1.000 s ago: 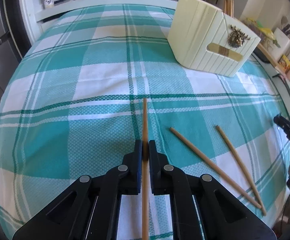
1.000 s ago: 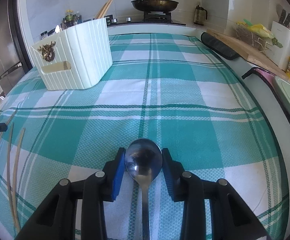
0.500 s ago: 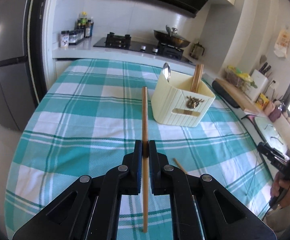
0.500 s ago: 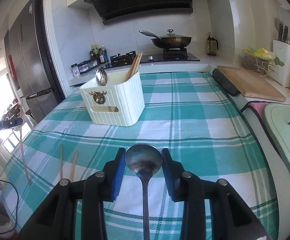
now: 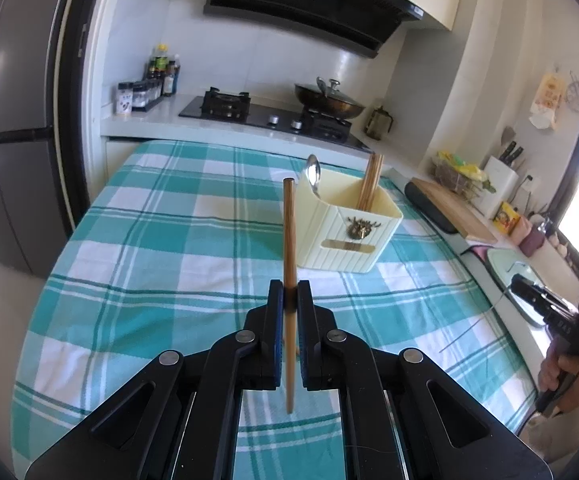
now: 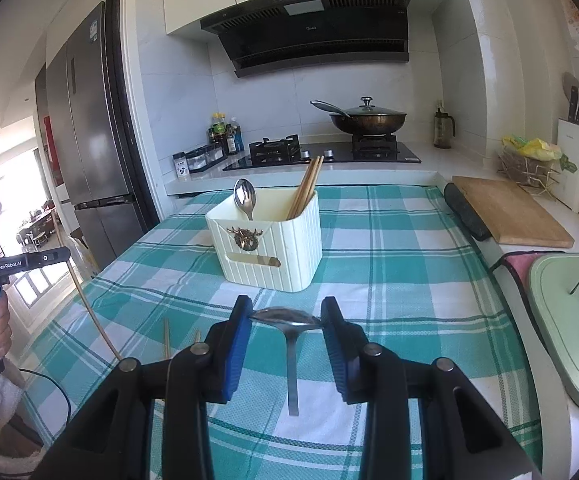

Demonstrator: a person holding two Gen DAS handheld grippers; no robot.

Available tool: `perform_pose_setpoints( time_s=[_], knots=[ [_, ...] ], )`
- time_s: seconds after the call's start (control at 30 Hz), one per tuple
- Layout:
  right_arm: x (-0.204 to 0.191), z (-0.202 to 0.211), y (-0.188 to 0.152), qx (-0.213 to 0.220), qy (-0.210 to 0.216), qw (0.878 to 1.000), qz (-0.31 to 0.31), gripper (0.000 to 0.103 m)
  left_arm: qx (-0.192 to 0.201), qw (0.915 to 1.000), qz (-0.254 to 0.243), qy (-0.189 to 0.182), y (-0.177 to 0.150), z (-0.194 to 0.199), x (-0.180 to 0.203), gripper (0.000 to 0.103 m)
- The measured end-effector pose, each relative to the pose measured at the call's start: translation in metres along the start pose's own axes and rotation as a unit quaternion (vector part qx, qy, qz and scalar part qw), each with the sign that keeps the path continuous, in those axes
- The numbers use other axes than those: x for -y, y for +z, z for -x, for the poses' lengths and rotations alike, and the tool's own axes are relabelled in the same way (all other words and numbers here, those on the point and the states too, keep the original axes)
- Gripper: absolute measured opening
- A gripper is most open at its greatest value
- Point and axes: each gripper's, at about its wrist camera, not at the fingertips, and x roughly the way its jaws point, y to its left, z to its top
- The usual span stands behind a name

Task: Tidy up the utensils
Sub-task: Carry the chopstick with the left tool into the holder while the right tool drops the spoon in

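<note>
Left gripper (image 5: 289, 300): my fingers pinch 1 chopstick (image 5: 288, 240) upright, raised above the surface (image 5: 149, 248).
Right gripper (image 6: 285, 320): level, clamping a spoon (image 6: 285, 317) by its bowl, facing the holder (image 6: 273, 248).

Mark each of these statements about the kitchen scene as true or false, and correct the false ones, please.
1. The left tongs are shut on a chopstick. True.
2. The right tongs hold a fork. False: they hold a spoon by its bowl.
3. The cream utensil holder already contains a spoon and chopsticks. True.
4. The utensil holder lies on its side. False: it stands upright on the checked tablecloth.
5. Two more chopsticks lie on the cloth. True.
6. The wok on the stove has no lid. False: a lid covers it.
</note>
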Motion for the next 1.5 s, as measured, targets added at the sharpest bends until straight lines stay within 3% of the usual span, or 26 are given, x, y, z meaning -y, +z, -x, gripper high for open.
perform_pose_setpoints(
  time_s=[0.6, 0.8, 0.97, 1.2, 1.33, 1.5],
  knots=[
    [-0.007, -0.017, 0.062, 0.0, 0.017, 0.999, 0.032, 0.036, 0.009, 0.9999, -0.011, -0.009, 0.035, 0.002, -0.003, 0.004],
    [-0.004, -0.033, 0.105, 0.01, 0.028, 0.999, 0.034, 0.036, 0.035, 0.999, -0.016, -0.025, 0.081, 0.007, 0.006, 0.004],
    [-0.003, -0.051, 0.15, 0.03, 0.033, 0.998, 0.037, 0.036, 0.082, 0.9955, -0.034, -0.032, 0.134, 0.004, 0.031, 0.004],
    [-0.013, -0.095, 0.204, 0.073, 0.039, 0.995, 0.049, 0.036, 0.137, 0.9887, -0.048, -0.039, 0.192, -0.042, 0.068, 0.004],
    [-0.012, -0.137, 0.206, 0.066, 0.041, 0.996, 0.041, 0.036, 0.099, 0.9934, -0.047, -0.032, 0.195, -0.1, 0.074, 0.004],
    [-0.002, -0.197, 0.177, -0.013, 0.049, 0.999, 0.011, 0.036, 0.001, 0.9993, -0.027, -0.024, 0.168, -0.173, 0.062, 0.004]
  ],
)
